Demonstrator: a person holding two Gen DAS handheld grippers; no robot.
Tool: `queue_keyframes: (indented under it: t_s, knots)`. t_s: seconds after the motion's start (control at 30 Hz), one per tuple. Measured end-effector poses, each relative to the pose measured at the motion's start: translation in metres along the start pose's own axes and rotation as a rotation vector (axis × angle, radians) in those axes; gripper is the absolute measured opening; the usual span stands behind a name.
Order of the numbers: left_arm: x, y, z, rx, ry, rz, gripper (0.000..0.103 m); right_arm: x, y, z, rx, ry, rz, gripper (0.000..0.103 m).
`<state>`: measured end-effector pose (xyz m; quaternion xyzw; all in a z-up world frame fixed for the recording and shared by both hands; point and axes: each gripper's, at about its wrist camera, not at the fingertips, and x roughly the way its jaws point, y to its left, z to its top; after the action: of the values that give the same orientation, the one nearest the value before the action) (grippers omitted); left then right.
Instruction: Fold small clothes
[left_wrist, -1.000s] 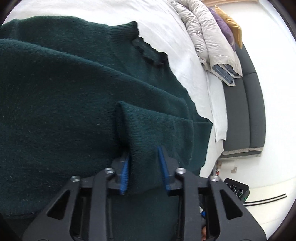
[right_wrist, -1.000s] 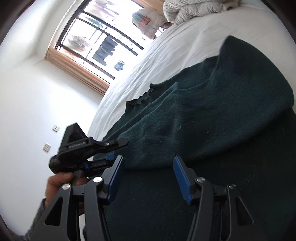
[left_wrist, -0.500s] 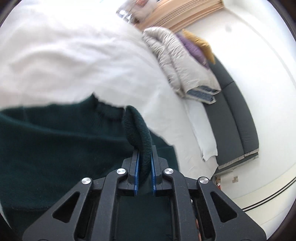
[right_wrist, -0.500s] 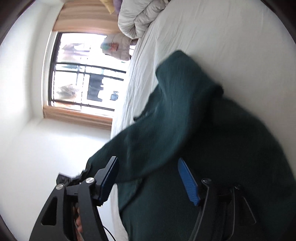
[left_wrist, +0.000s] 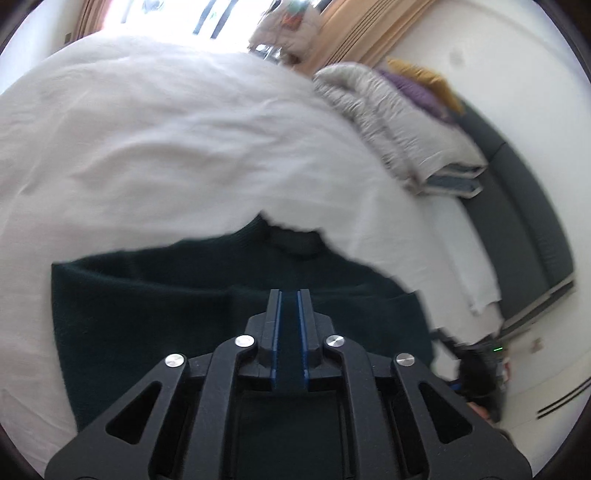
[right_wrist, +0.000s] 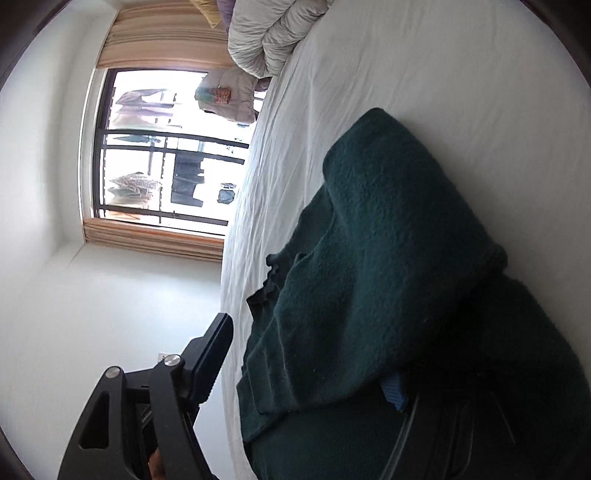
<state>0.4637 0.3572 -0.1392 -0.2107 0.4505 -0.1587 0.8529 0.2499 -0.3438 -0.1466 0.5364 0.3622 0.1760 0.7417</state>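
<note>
dark green sweater (left_wrist: 155, 295) on bed (left_wrist: 147, 147); left tongs (left_wrist: 289, 325) nearly together, gripping nothing visible; right tongs (right_wrist: 310, 365) apart, straddling sweater's near fold, collar beyond.

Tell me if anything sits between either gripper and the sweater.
Nothing visible does. The left gripper is nearly closed, with dark knit of the sweater between its pads. The right gripper is open, with the sweater draped between its fingers.

Bedroom, daylit, white walls.
A bed (left_wrist: 166, 140) in white sheet is seen; a folded duvet (right_wrist: 273, 33) lies at its head, a barred window (right_wrist: 162, 147) with tan curtains beyond, a dark sofa (left_wrist: 532, 229) alongside.
</note>
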Motion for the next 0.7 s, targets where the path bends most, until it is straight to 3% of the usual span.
queue_keyframes:
  t_s: [0.03, 0.07, 0.1, 0.13, 0.3, 0.4, 0.47, 0.57, 0.7]
  knots:
    - [0.011, 0.009, -0.005, -0.018, 0.044, 0.006, 0.032, 0.001, 0.002, -0.003, -0.021, 0.009, -0.012, 0.074]
    - [0.022, 0.016, -0.011, -0.036, 0.081, -0.005, 0.062, 0.001, 0.002, -0.007, -0.034, 0.014, -0.014, 0.074]
    - [0.032, 0.022, -0.016, -0.056, 0.109, -0.025, 0.072, 0.001, 0.003, -0.009, -0.045, 0.016, -0.016, 0.074]
    - [0.039, 0.027, -0.019, -0.076, 0.121, -0.045, 0.076, 0.001, 0.003, -0.009, -0.05, 0.016, -0.018, 0.074]
    - [0.065, 0.052, -0.031, -0.184, 0.189, -0.183, 0.076, -0.003, 0.0, -0.007, -0.058, 0.019, -0.008, 0.073]
    - [0.072, 0.057, -0.028, -0.203, 0.211, -0.193, 0.067, -0.008, -0.007, -0.006, -0.052, 0.022, -0.002, 0.069]
    - [0.083, 0.059, -0.024, -0.225, 0.233, -0.182, 0.033, -0.009, -0.009, -0.005, -0.048, 0.019, 0.002, 0.067]
    - [0.094, 0.057, -0.022, -0.213, 0.257, -0.17, 0.018, -0.01, -0.01, -0.006, -0.052, 0.02, 0.0, 0.066]
    - [0.094, 0.042, -0.022, -0.177, 0.234, -0.163, 0.009, -0.011, -0.01, -0.004, -0.044, 0.022, 0.012, 0.066]
